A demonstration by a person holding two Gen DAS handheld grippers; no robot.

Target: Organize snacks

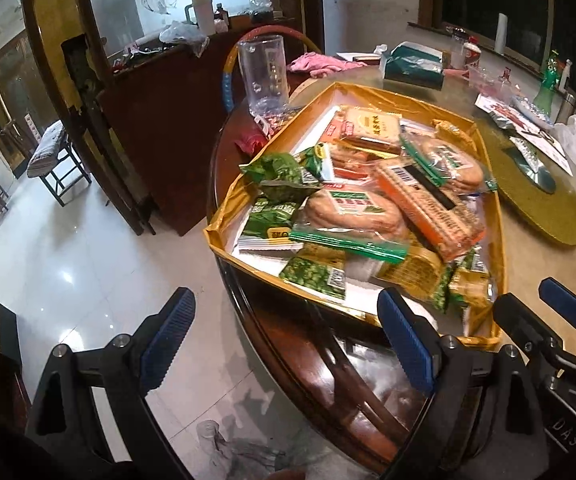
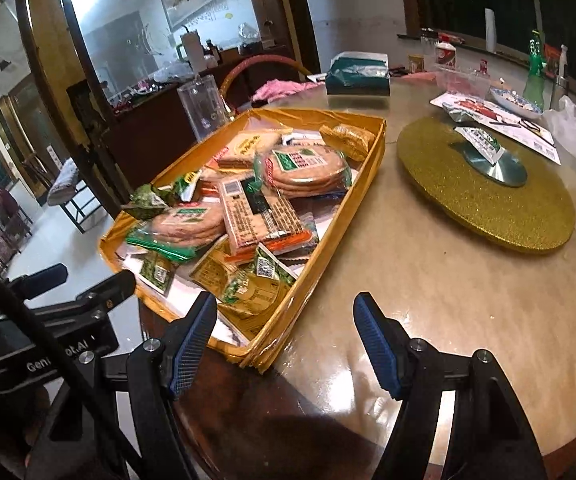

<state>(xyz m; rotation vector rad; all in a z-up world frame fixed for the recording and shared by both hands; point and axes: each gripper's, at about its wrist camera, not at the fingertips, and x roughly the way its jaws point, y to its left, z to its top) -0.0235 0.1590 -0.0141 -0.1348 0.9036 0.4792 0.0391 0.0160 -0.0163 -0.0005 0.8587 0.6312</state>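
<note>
A gold tray (image 1: pixel 224 200) (image 2: pixel 327 240) full of wrapped snacks sits near the edge of a round table. On the heap lie round cake packs (image 1: pixel 351 212) (image 2: pixel 307 168), an orange biscuit pack (image 1: pixel 427 204) (image 2: pixel 260 216) and small green packets (image 1: pixel 315 276) (image 2: pixel 156 272). My left gripper (image 1: pixel 288 340) hangs open and empty just short of the tray's near rim. My right gripper (image 2: pixel 284 344) is open and empty too, over the tray's near right corner and the tabletop. Each gripper shows at the edge of the other's view.
A gold glitter turntable (image 2: pixel 487 196) (image 1: pixel 543 200) lies right of the tray with a snack packet (image 2: pixel 481 146) at its hub. A clear plastic jug (image 1: pixel 264 72) (image 2: pixel 204 108) stands behind the tray. A green box (image 2: pixel 357 74), a bottle (image 2: pixel 533 76) and papers crowd the far side.
</note>
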